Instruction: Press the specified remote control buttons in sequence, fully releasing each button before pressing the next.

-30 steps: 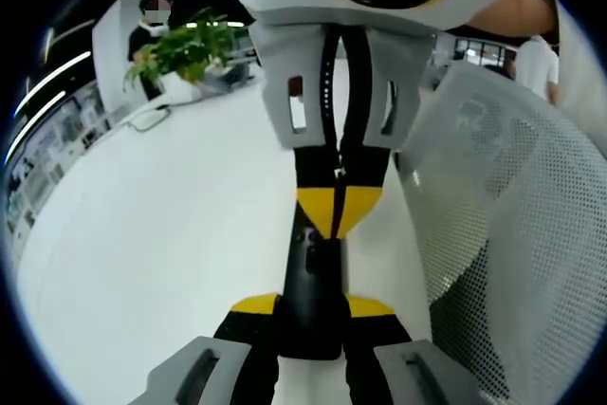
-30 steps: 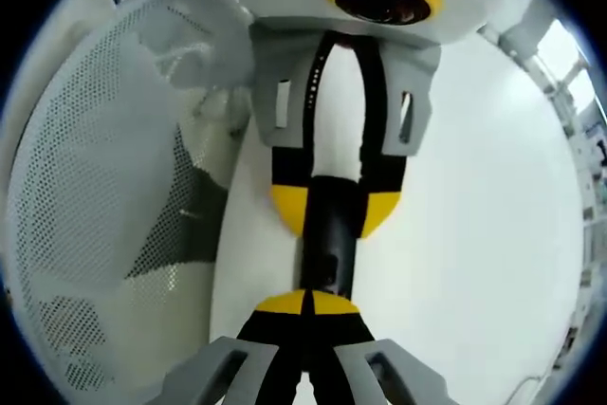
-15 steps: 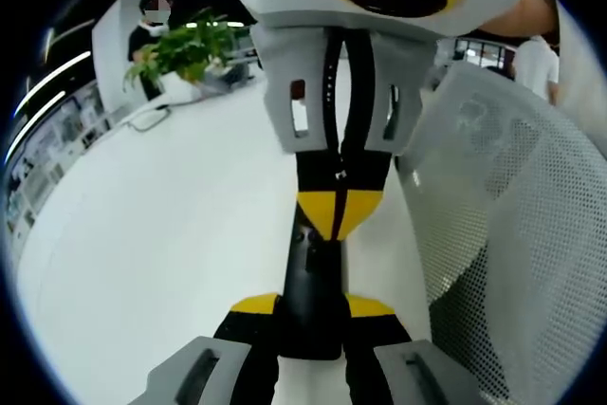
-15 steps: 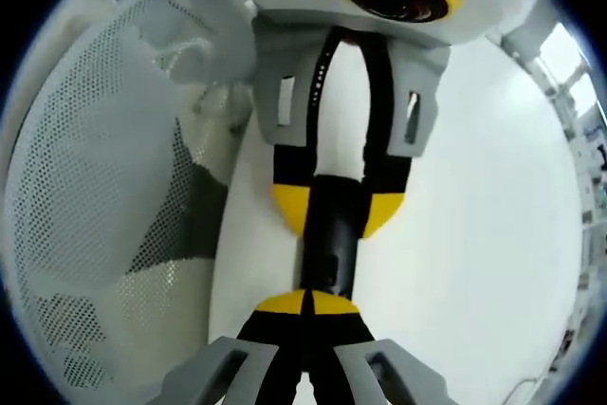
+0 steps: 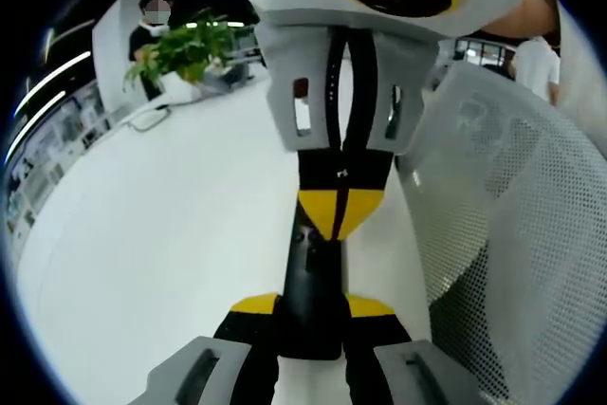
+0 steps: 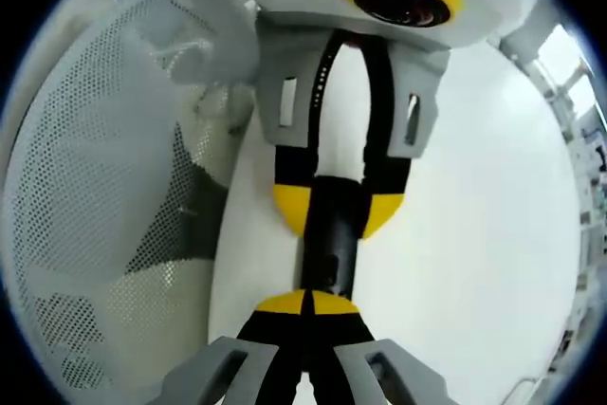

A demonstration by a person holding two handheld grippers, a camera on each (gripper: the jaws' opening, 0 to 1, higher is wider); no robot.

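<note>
At the centre of the left gripper view, your left gripper (image 5: 313, 305) clamps the black remote (image 5: 311, 296) above the white bench (image 5: 161, 234). In the right gripper view, your right gripper's (image 6: 305, 303) fingers (image 6: 282, 304) are together, touching its end.

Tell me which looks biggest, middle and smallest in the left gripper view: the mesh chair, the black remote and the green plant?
1. Mesh chair, biggest by far.
2. Black remote, held in the left gripper.
3. Green plant, smallest.
The plant stands far back on the table, so it may only look smaller than the remote.
</note>
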